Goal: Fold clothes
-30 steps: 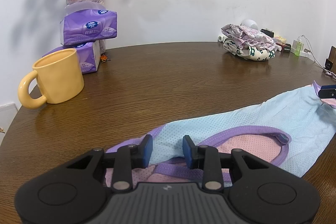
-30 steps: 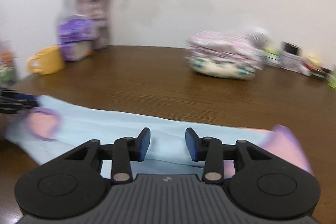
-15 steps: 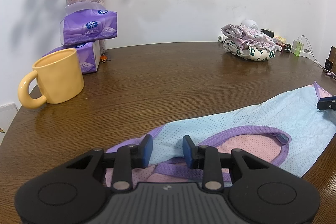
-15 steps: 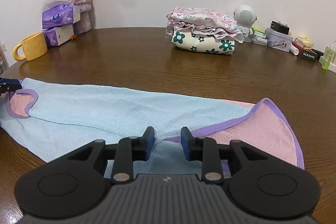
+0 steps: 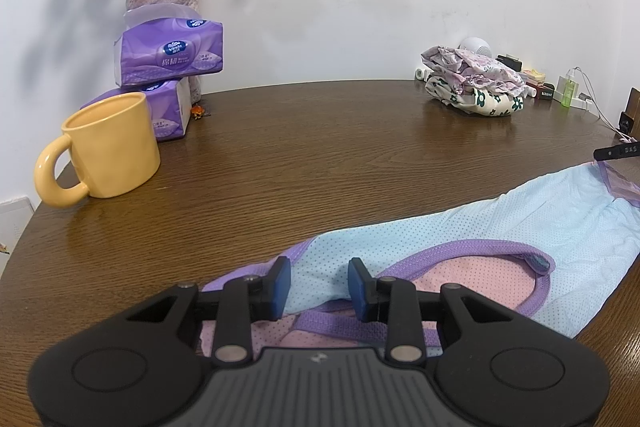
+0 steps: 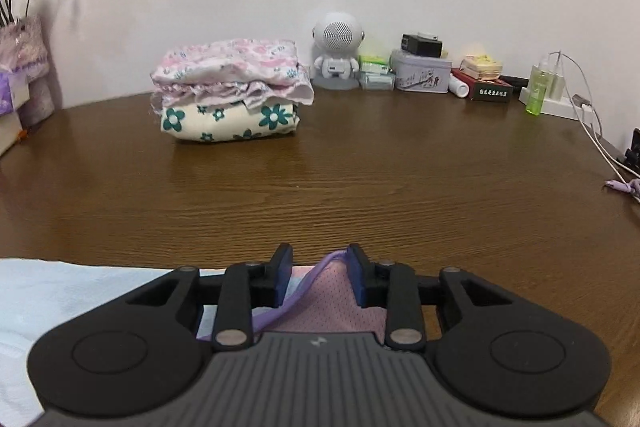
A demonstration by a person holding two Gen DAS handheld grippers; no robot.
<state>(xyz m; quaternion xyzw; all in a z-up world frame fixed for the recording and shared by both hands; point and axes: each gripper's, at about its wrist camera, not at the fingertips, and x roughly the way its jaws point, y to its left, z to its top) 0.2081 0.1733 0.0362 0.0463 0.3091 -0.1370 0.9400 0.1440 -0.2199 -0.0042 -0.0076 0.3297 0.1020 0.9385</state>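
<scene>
The top (image 5: 460, 227) is thin, soft mesh, best held by its purple hem: both the left gripper (image 5: 319, 285) and the right gripper (image 6: 319, 275) seem closed on it, the right having just tightened.

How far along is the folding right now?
Done: folded pile stacked at the table's far side. In hand: the blue mesh garment lies spread; left gripper and right gripper, jaws just closing, straddle its ends. Left: every fold.

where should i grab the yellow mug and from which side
Grip the yellow mug by its handle, coming from the left in the left wrist view: it stands upright, the loop juts left with bare table around it; tissue packs crowd its far side.
</scene>
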